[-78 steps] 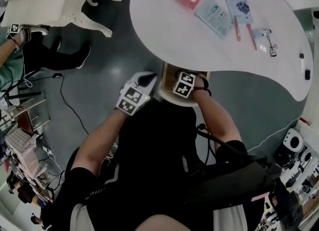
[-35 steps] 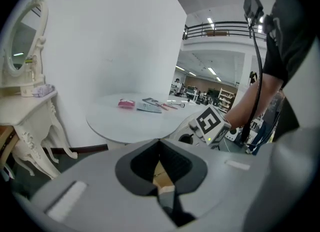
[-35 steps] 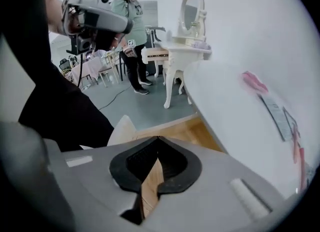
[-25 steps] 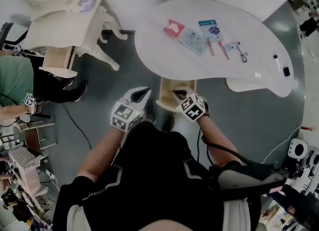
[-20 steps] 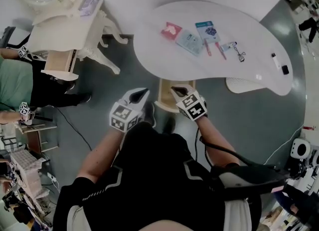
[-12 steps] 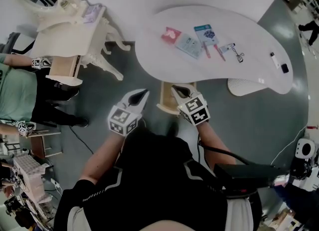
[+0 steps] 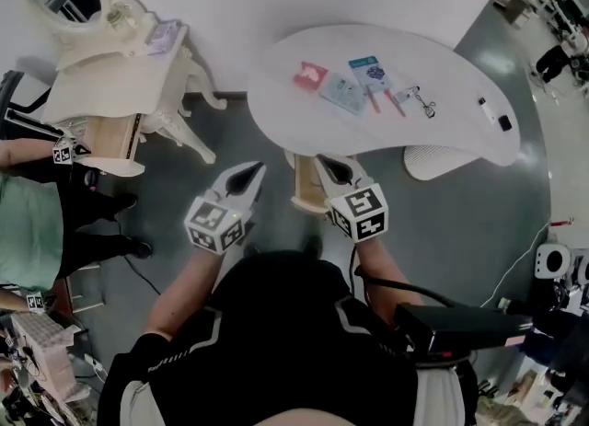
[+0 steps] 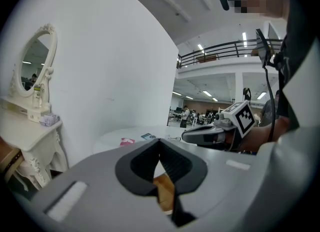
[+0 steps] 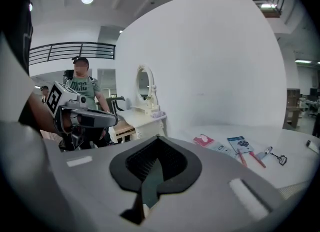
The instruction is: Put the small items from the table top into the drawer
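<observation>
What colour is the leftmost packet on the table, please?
Red; the packet shows best in right gripper view.

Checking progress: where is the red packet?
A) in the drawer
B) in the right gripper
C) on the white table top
C: the red packet lies on the white table top, apart from the right gripper, whose jaws are shut on nothing.

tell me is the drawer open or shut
Open: the drawer juts out from under the near edge of the table in the head view, with its wooden inside showing.
</observation>
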Available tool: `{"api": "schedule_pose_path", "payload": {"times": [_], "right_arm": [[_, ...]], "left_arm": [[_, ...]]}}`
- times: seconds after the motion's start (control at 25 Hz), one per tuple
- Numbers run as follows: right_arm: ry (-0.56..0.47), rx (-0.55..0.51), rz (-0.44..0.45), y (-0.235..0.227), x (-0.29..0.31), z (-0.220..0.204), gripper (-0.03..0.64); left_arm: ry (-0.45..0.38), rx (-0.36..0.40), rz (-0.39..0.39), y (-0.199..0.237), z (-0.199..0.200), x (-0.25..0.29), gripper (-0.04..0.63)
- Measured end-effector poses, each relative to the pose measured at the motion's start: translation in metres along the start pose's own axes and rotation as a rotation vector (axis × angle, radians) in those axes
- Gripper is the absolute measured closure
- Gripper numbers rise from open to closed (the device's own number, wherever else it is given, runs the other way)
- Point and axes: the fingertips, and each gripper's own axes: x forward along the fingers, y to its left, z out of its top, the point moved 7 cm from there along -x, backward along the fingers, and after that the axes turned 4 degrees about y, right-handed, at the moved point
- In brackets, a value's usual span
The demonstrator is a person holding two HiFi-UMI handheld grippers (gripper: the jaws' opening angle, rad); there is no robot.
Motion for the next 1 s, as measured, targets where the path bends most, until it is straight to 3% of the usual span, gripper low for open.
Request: {"api": "schedule_pose_path", "payload": {"times": [0.16, 0.4, 0.6, 0.76, 0.88, 1.0], "right_arm": [[-0.059, 0.017, -0.074, 0.017, -0.007, 0.013, 0.615], [-0.210, 0.073, -0.146, 0.040, -0.019, 0.038, 0.615], [-0.224, 0.056, -0.203, 0.052, -0.026, 0.053, 0.617], [-0.230, 0.048, -0.219, 0.055, -0.029, 0.056, 0.617], [-0.227, 0.057, -0.225, 0.055, -0.029, 0.055, 0.617], [-0.224, 0.042, -0.250, 0.053, -0.029, 0.058, 0.617]], "left_arm": [[-0.027, 0.052, 0.002, 0.009, 0.008, -0.022, 0.595], [-0.049, 0.248, 0.053, 0.010, 0.022, -0.049, 0.594], [-0.141, 0.173, 0.059, 0.017, 0.037, -0.064, 0.594], [-0.181, 0.194, 0.135, 0.032, 0.047, -0.075, 0.595], [-0.185, 0.163, 0.116, 0.040, 0.048, -0.078, 0.595], [-0.198, 0.169, 0.047, 0.036, 0.052, -0.075, 0.594]]}}
